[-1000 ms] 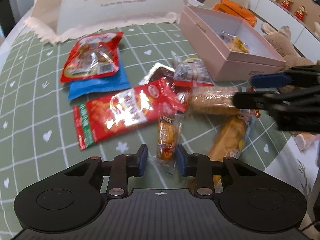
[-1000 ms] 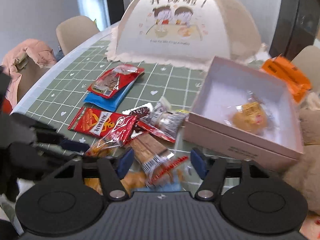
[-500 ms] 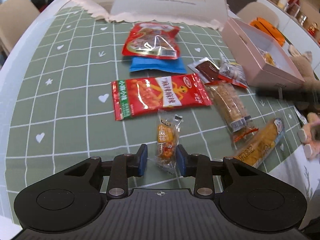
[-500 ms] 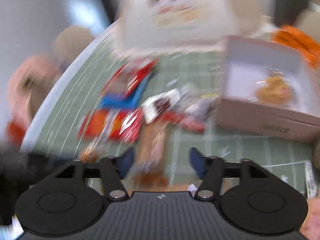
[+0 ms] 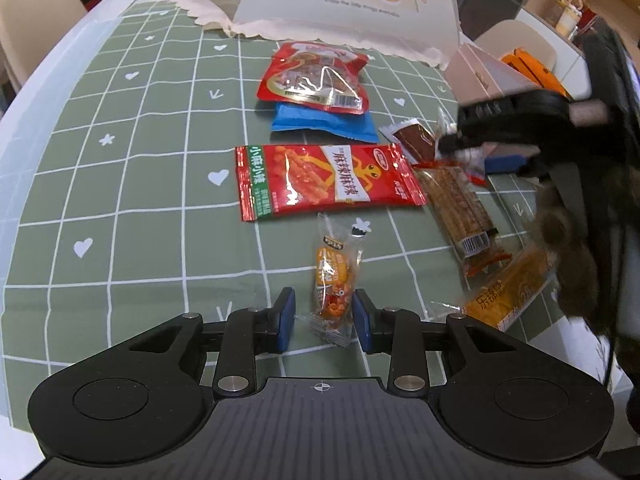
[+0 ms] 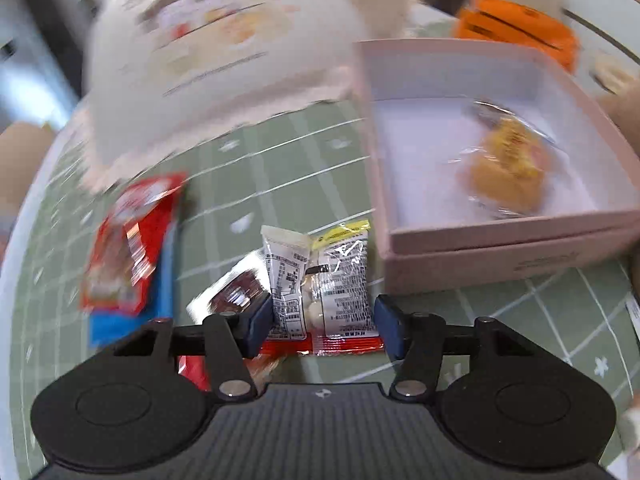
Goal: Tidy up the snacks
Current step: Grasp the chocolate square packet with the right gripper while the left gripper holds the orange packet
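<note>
The left gripper (image 5: 323,315) hangs over the green checked tablecloth (image 5: 132,184) with its blue pads a little apart, either side of a small clear sachet with an orange label (image 5: 335,280); the right pad seems to brush the wrapper, the left stands clear, so it is not pinching it. Just beyond lies a long red foil packet (image 5: 324,182) printed with large white Chinese characters and a green end panel. Farther off, a red see-through pouch with a barcode (image 5: 314,78) rests on a flat blue packet (image 5: 326,124). To the right lie a brown bar in clear wrap with a barcode (image 5: 460,208) and an orange packet with yellow Chinese writing (image 5: 506,290).

The right gripper (image 6: 318,320) has just been closing; its pads bracket a clear packet with a yellow top and dense black print (image 6: 344,280), the left pad touching, the right pad apart. Beside it stands the pale pink cardboard box (image 6: 500,256), holding one yellow wrapped snack (image 6: 508,168). The white mesh food cover (image 5: 360,4) behind carries cartoon children and small English lettering, too small to read.
</note>
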A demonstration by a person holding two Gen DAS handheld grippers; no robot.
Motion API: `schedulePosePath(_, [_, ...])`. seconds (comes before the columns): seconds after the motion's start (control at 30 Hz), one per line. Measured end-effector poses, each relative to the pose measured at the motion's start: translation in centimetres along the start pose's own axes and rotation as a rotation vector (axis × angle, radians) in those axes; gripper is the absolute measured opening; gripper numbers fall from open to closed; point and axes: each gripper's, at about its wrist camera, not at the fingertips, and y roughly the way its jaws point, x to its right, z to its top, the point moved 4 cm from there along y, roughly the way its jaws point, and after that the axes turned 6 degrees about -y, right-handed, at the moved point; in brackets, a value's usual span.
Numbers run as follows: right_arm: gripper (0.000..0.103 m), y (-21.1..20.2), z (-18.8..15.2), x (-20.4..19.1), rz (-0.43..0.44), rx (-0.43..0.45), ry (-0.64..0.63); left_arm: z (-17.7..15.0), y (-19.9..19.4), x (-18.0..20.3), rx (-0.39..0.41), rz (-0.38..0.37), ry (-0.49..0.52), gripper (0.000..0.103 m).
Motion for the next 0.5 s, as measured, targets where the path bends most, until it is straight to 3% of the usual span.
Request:
schedulePosePath(0.17, [0.054, -2.5, -3.7, 0.4, 0.065, -0.035, -0.16, 0.3, 0.4, 0.5, 0.003, -0.002, 0.013, 0.036])
schedulePosePath(0.33, [0.056, -5.0, -7.2, 1.1, 0.076, -0.039, -0.299, 0.7, 1.1, 1.6, 0.002, -0.008, 0.042, 0.036])
schedulePosePath(0.5, [0.071, -6.0, -8.4, 2.2, 0.054, -0.028, -0.359, 1.5, 2.1, 3.0, -0.006, 0.016, 0.089, 0.036])
